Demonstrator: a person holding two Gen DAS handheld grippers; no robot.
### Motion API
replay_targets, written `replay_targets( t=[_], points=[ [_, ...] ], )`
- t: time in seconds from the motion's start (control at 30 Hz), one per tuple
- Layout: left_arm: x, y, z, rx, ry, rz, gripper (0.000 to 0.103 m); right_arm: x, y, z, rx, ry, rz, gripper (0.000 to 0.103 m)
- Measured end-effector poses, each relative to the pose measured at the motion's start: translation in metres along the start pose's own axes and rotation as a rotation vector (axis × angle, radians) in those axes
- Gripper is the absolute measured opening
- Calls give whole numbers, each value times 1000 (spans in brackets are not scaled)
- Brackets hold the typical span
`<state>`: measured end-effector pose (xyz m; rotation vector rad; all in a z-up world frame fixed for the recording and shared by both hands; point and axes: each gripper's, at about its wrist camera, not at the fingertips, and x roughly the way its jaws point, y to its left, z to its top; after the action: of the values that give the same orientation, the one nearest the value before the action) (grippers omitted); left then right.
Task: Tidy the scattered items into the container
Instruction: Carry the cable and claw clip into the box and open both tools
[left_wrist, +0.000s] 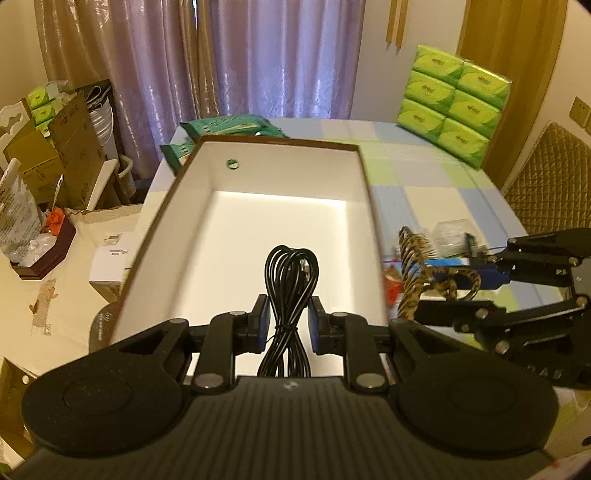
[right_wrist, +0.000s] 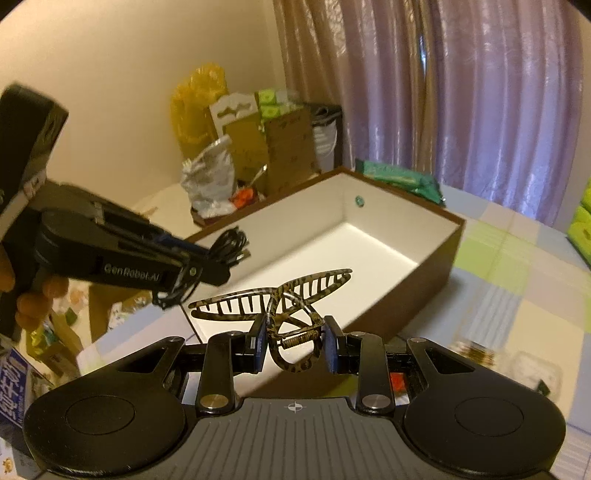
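Note:
A brown box with a white inside (left_wrist: 364, 173) (right_wrist: 436, 254) stands on the checked tablecloth, nothing lying on its floor. My left gripper (left_wrist: 287, 325) is shut on a bundled black cable (left_wrist: 290, 280), held above the near end of the box. From the right wrist view the left gripper (right_wrist: 207, 266) and the black cable (right_wrist: 229, 243) hang over the box's left rim. My right gripper (right_wrist: 295, 345) is shut on a tortoiseshell hair claw (right_wrist: 280, 299), just short of the box's near edge. In the left wrist view the hair claw (left_wrist: 417, 273) sits right of the box.
Green tissue packs (left_wrist: 454, 99) stand at the far right of the table. Teal wipe packs (left_wrist: 221, 127) lie behind the box. A clear plastic item (left_wrist: 448, 236) and a red item (left_wrist: 391, 291) lie right of the box. Cardboard boxes and bags (left_wrist: 44, 158) crowd the left side.

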<state>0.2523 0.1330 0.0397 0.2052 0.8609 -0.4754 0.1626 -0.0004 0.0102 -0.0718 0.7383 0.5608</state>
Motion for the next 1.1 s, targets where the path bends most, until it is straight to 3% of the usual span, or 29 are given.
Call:
replay_targets(
  t=[0.37, 0.8, 1.1],
  points=[
    [44, 50, 13, 32, 84, -37, 17, 83, 17, 30, -86, 128, -40, 28],
    [102, 65, 10, 74, 218, -60, 17, 156, 5, 21, -128, 314, -64, 28],
    [130, 73, 4, 69, 298, -68, 17, 179, 0, 16, -150, 375, -81, 28]
  ],
)
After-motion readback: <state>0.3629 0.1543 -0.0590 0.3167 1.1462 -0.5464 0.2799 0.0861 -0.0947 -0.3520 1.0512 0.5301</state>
